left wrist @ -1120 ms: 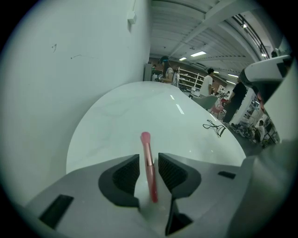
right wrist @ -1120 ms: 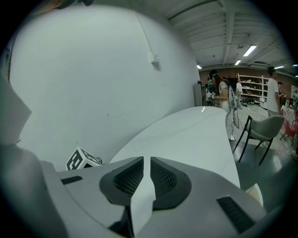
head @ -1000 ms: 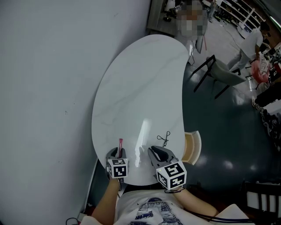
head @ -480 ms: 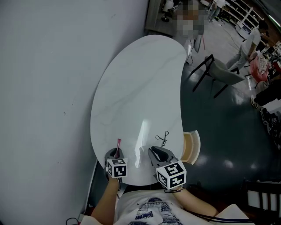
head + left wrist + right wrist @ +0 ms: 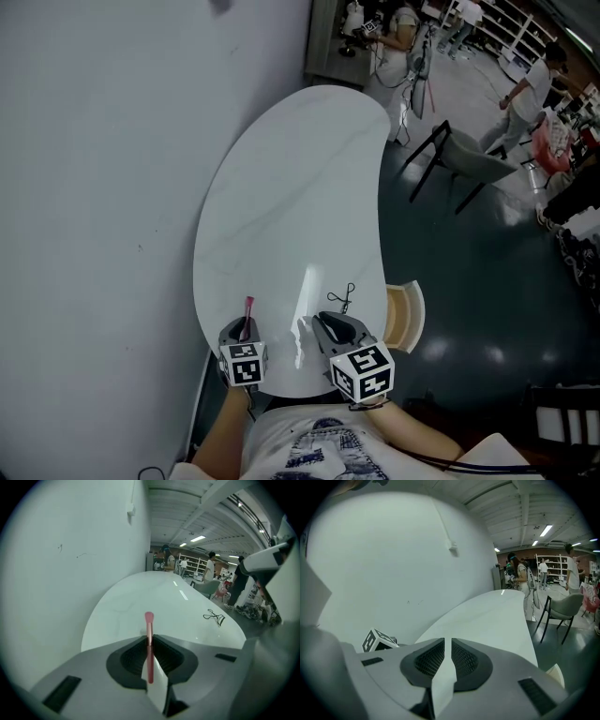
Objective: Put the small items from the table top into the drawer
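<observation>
A thin pink makeup brush [image 5: 247, 309] sticks up out of my left gripper [image 5: 243, 324], near the table's front left edge. In the left gripper view the brush [image 5: 149, 641] stands between the jaws, whose pads press on its handle; my left gripper [image 5: 149, 638] has just been closing on it. A black eyelash curler [image 5: 344, 297] lies on the white table [image 5: 281, 187], just beyond my right gripper [image 5: 328, 321] and also in the left gripper view [image 5: 214, 617]. My right gripper [image 5: 446, 643] is shut with nothing between its jaws.
An open wooden drawer [image 5: 407, 317] juts out from the table's right side, beside my right gripper. A grey wall [image 5: 94, 187] runs along the left. A dark chair [image 5: 464, 155] and several people stand on the floor beyond the table.
The left gripper's jaws have closed on the pink brush and lifted it a little off the table. The right gripper has stayed put.
</observation>
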The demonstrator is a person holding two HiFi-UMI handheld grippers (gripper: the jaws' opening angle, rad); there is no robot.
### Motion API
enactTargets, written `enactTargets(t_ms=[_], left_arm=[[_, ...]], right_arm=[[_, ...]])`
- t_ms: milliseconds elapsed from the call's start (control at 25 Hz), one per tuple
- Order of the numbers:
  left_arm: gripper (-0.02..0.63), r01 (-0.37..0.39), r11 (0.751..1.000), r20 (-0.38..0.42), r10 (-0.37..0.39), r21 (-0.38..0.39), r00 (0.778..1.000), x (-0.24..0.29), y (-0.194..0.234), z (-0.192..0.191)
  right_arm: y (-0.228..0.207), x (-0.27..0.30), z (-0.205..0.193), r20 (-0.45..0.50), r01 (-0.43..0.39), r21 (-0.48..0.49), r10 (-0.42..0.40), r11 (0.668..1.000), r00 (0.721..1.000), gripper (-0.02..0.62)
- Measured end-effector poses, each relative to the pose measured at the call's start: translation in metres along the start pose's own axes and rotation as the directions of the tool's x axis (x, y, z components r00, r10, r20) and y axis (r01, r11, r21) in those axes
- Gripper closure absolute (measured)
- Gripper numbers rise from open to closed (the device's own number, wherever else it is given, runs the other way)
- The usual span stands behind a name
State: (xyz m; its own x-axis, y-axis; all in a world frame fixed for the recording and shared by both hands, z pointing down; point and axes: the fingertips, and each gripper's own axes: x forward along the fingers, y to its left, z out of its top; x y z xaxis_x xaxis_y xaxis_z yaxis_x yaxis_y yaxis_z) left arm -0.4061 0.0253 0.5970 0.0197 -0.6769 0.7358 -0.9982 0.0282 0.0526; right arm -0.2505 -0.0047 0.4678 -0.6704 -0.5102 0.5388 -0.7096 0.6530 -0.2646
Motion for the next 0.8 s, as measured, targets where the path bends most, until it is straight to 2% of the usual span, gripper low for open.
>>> enactTargets(t_ms=[280,800], left_arm=[[0.546,0.002,1.0,0.075,-0.003,0.011,0.997,-0.025,-0.035,0.036],[0.545,0.021,0.998,0.179,-0.033,0.064,0.983,-0.068,-0.154,0.08]], right_arm=[[-0.027,-0.032,0.003,0.041,0.007,0.006,-0.007,1.0,0.999,0.535],[-0.114,-0.125,-0.004,0.108,0.049,0.053,-0.054,0.997,0.993,0.535]])
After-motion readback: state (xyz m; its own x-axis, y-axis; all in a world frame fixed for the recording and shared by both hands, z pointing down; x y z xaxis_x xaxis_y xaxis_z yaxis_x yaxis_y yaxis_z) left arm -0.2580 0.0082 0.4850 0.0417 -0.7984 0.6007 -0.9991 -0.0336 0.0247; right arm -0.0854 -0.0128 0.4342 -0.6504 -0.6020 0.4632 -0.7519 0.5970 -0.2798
